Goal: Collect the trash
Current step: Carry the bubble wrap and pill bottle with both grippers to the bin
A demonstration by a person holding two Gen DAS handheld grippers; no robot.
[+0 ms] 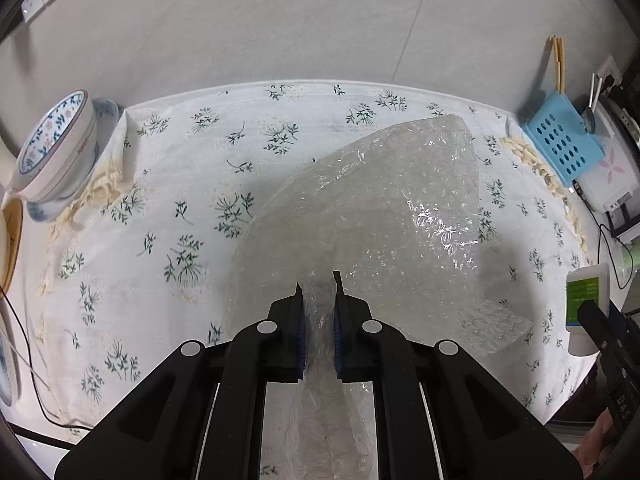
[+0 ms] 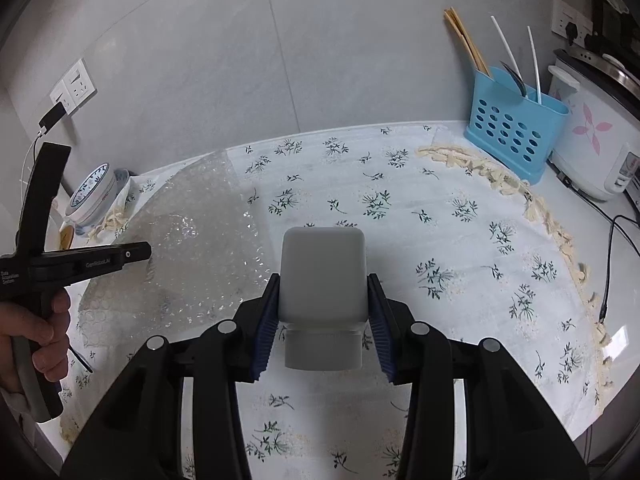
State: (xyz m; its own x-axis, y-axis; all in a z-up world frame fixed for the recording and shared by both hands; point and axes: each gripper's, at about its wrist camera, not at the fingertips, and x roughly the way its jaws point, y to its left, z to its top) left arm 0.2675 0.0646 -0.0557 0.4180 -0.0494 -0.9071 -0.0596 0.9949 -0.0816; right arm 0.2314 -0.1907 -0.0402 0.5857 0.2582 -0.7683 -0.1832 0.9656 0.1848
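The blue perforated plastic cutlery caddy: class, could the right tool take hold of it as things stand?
Probably not: the right tool is shut on a white plastic bottle, so its jaws are occupied, though the floral tablecloth towards the caddy looks clear.

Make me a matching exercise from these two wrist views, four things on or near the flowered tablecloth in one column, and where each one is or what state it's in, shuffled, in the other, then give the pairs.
Things:
1. bubble wrap
2. white bottle
3. blue utensil holder
4. patterned bowl

Places or states:
A. tipped on its side at the cloth's edge
B. pinched in the left gripper
C. stands by the wall and holds chopsticks
D. clamped between the pads of the right gripper

Pairs: 1-B, 2-D, 3-C, 4-A
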